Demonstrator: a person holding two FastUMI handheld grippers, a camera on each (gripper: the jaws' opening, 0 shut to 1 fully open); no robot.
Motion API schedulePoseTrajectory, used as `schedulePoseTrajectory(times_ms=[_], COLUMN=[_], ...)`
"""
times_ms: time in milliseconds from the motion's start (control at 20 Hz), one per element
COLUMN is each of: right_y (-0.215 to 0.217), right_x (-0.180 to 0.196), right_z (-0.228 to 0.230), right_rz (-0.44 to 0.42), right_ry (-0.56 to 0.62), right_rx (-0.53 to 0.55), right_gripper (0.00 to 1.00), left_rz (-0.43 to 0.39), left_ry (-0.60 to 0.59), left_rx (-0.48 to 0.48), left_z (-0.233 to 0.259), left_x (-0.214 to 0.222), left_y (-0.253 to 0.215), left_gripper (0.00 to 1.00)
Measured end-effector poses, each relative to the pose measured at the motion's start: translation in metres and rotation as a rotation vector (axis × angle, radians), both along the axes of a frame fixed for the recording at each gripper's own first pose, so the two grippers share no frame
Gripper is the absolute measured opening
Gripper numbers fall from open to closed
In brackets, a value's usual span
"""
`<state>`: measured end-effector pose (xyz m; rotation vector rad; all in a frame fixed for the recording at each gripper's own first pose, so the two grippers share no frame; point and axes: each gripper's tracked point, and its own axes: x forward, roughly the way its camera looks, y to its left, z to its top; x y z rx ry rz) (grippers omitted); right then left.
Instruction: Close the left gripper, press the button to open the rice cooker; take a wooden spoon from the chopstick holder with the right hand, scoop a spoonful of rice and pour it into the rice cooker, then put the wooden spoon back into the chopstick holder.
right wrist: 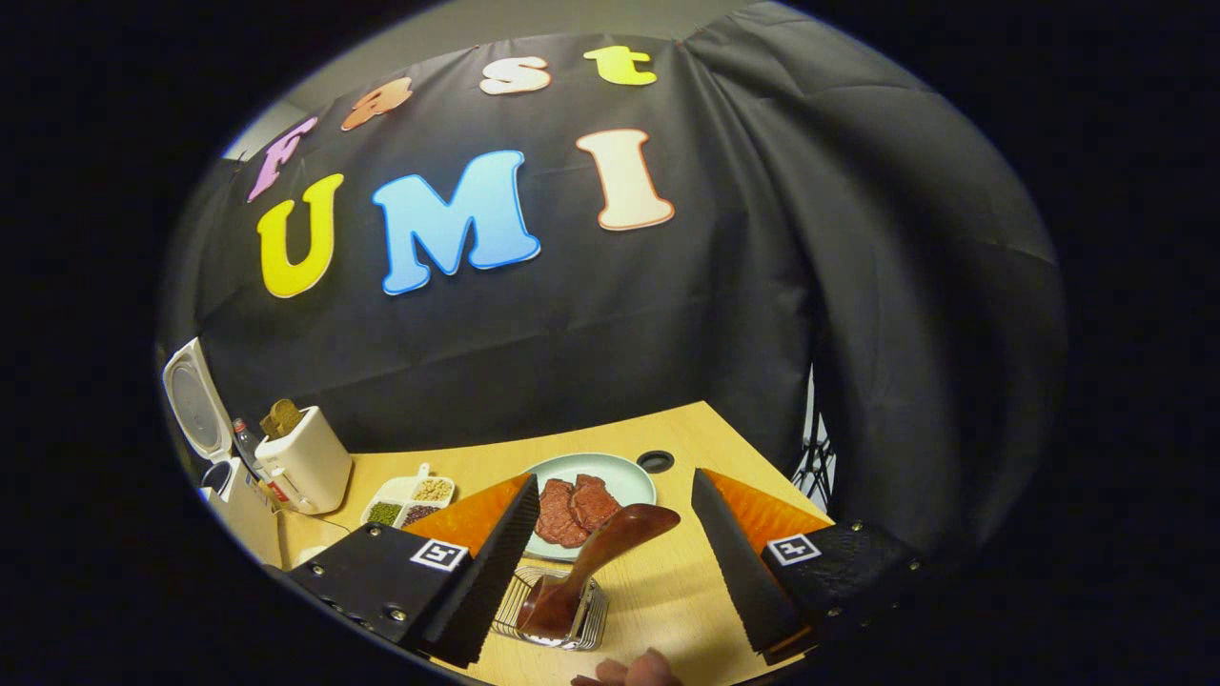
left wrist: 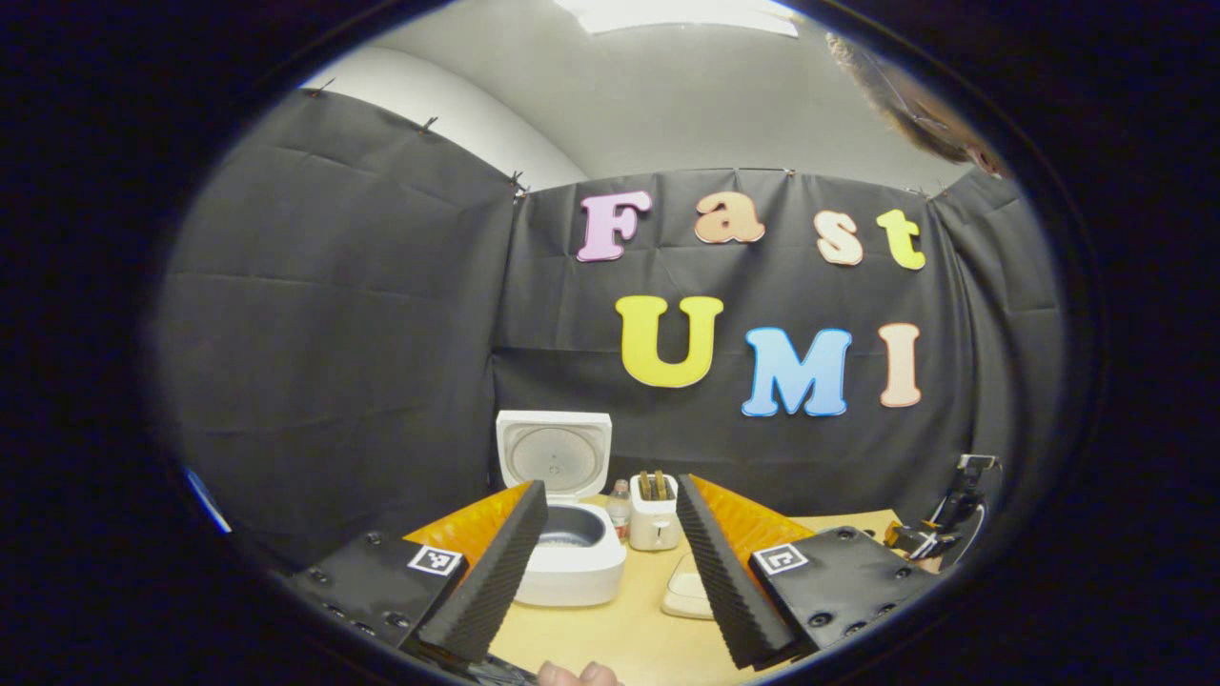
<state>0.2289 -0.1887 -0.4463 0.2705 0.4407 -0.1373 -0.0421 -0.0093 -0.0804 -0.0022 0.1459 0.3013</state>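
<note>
Left gripper view
Rice cooker [left wrist: 570, 553]: white, on the wooden table [left wrist: 620, 634], lid [left wrist: 555, 453] swung up, dark inner pot exposed.
Left gripper [left wrist: 610, 572]: fingers spread wide, nothing held; cooker is seen between them, toward the left finger [left wrist: 491, 581].
Toaster [left wrist: 654, 514]: white, just right of the cooker, two slices poking out the top.
Bottle [left wrist: 620, 508]: small, between cooker and toaster.
White dish [left wrist: 688, 589]: flat on the table, partly hidden by the right finger.
Stand with cables [left wrist: 953, 519]: at the table's far right edge.
Fingertips [left wrist: 577, 675]: seen at the bottom edge.

Right gripper view
Right gripper [right wrist: 610, 572]: released, fingers wide apart, nothing gripped.
Wooden spoon [right wrist: 596, 567]: standing tilted in the chopstick holder [right wrist: 553, 615], a wire basket low between the fingers; no finger touches it.
Plate [right wrist: 620, 476]: pale green, two meat slices [right wrist: 572, 510] on it, just behind the holder.
Divided tray [right wrist: 412, 500]: white, grains in compartments, left of the plate.
Toaster and open rice cooker: far left.
Round hole [right wrist: 655, 461]: in the tabletop behind the plate.
</note>
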Motion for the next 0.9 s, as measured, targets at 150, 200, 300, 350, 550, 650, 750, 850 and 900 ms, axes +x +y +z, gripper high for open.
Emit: schedulePoseTrajectory(times_ms=[150,200,300,350,550,650,750,850,900], right_y=[0.040,0.048,0.051,0.048,0.045,0.048,0.045,0.045,0.046], right_x=[0.007,0.007,0.013,0.012,0.009,0.008,0.001,-0.002,-0.003], right_z=[-0.034,-0.043,-0.054,-0.056,-0.047,-0.044,-0.033,-0.007,0.015], right_rz=[0.064,0.059,0.047,0.019,-0.020,-0.011,0.000,0.017,0.037], right_ry=[0.088,0.136,0.167,0.170,0.183,0.187,0.185,0.155,0.120], right_rx=[0.292,0.359,0.371,0.335,0.339,0.363,0.351,0.334,0.309], right_gripper=[0.97,0.93,0.78,0.70,0.19,0.15,0.15,0.14,0.14], left_rz=[0.003,0.007,0.013,0.016,0.023,0.024,0.032,0.038,0.038], left_ry=[0.010,0.007,0.005,0.006,0.001,0.000,-0.018,-0.038,-0.046], left_rx=[-0.007,-0.008,-0.008,-0.009,0.002,0.005,-0.009,-0.029,-0.035], left_z=[-0.003,-0.003,-0.003,-0.003,0.003,0.003,0.005,0.009,0.009], left_x=[-0.003,-0.005,-0.007,-0.008,-0.020,-0.024,-0.025,-0.029,-0.032], left_y=[-0.002,-0.001,0.001,0.002,0.003,0.008,0.014,0.018,0.022], left_gripper=[0.93,0.94,0.95,0.95,0.97,0.95,0.93,0.93,0.93])
